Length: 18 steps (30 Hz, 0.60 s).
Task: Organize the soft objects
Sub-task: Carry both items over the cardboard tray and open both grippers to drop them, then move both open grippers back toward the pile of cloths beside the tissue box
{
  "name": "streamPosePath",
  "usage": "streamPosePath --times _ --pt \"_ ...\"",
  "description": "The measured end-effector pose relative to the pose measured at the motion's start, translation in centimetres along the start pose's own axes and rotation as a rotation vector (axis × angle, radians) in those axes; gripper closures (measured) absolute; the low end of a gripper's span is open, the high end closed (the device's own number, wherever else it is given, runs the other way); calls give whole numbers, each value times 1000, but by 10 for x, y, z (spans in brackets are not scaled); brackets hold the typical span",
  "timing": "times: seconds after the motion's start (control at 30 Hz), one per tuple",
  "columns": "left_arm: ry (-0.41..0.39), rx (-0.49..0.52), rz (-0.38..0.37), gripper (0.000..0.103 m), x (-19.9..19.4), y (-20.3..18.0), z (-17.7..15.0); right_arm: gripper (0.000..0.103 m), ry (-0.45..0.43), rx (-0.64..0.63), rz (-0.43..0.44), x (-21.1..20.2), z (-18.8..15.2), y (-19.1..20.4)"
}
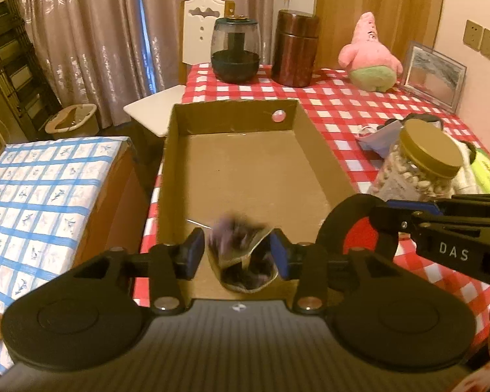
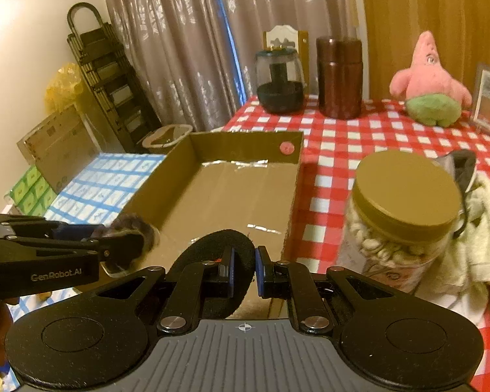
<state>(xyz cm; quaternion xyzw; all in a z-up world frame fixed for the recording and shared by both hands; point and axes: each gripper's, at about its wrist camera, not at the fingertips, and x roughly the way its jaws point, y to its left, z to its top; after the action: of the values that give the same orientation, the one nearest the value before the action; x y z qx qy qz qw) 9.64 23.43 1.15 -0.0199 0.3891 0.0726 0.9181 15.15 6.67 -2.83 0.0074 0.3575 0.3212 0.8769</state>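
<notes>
Left hand-held gripper (image 1: 237,253) is spread around a blurry fuzzy slipper (image 1: 241,258) over the box (image 1: 245,170). Right hand-held gripper (image 2: 244,263) pinches a black pad (image 2: 212,261).

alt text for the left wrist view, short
Left gripper, jaws open, with a blurred dark fuzzy slipper between them over the near end of an empty cardboard box on a red checked tablecloth. Right gripper grips a black ring-shaped item; a pink plush sits at the back.
</notes>
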Motion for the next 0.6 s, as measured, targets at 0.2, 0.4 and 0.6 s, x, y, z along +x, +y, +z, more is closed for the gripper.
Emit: streamPosePath --times 0.2,0.4,0.6 --pt "-10 -12 16 62 -1 8 0 90 15 0 11 12 -3 0" --pt "-16 -21 14 62 -5 10 0 74 32 6 10 16 -7 -3" --pt "-34 -18 11 62 -17 5 4 59 11 5 -2 -1 -11 -7"
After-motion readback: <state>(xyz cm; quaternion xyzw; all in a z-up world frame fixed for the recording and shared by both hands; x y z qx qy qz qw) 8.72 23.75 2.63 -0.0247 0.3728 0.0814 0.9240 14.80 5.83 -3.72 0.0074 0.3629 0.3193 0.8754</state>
